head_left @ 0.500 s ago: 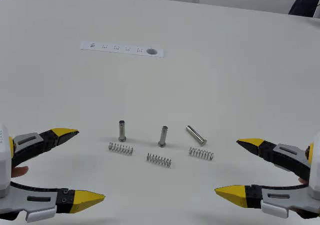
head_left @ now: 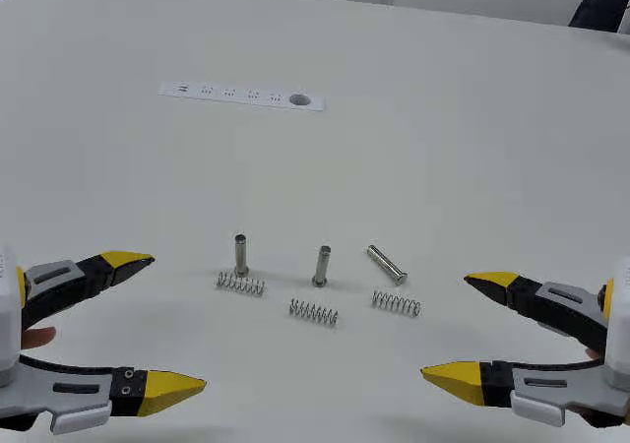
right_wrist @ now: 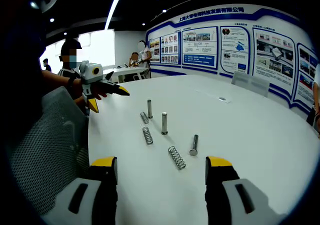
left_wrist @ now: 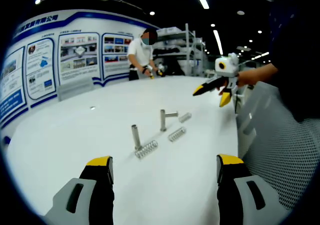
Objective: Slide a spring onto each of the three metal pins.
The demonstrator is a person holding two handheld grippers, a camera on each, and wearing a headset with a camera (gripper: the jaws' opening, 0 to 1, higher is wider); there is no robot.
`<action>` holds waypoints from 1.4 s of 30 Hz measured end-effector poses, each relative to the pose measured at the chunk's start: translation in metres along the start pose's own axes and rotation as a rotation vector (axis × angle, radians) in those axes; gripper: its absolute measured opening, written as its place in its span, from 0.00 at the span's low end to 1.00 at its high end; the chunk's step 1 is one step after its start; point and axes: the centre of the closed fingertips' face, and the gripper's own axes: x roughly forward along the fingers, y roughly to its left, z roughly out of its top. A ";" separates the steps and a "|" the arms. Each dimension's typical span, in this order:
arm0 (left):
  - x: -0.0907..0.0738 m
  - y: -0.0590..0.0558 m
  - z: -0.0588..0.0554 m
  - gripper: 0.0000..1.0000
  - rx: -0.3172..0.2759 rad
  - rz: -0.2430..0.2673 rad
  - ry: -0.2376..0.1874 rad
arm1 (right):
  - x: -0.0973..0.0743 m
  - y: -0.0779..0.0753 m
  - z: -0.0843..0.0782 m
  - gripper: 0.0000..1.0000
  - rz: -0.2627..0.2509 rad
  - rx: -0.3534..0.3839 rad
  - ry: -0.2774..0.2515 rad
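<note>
A white table (head_left: 443,118) with an inset socket strip (head_left: 241,95) fills the foreground. On it, the left pin (head_left: 240,254) and middle pin (head_left: 322,265) stand upright and the right pin (head_left: 386,264) lies flat. Three springs (head_left: 313,312) lie just beside them. The left gripper (head_left: 175,322) and right gripper (head_left: 446,326) hover wide open and empty, with a clear path to the pins. The left gripper view takes in a poster wall (left_wrist: 80,50) and a standing person (left_wrist: 140,55).

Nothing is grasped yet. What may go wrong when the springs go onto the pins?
The left pin and middle pin stand upright; a nudge may topple them.
The right pin lies on its side and may roll when gripped.
The springs are thin and lie flat on the table; the fingers may squash one or flick it away.
</note>
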 end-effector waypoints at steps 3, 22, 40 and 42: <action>0.000 0.000 0.000 0.86 -0.001 0.000 0.000 | -0.001 0.000 -0.002 0.72 -0.003 0.006 0.003; 0.001 -0.002 -0.001 0.85 -0.010 0.004 0.008 | 0.000 -0.003 0.011 0.68 -0.025 0.055 -0.007; 0.000 -0.003 0.001 0.84 -0.016 0.010 -0.005 | 0.036 -0.036 0.034 0.46 -0.060 0.043 0.124; 0.000 -0.002 0.001 0.84 -0.018 0.011 -0.006 | 0.041 -0.038 0.035 0.44 -0.061 0.037 0.141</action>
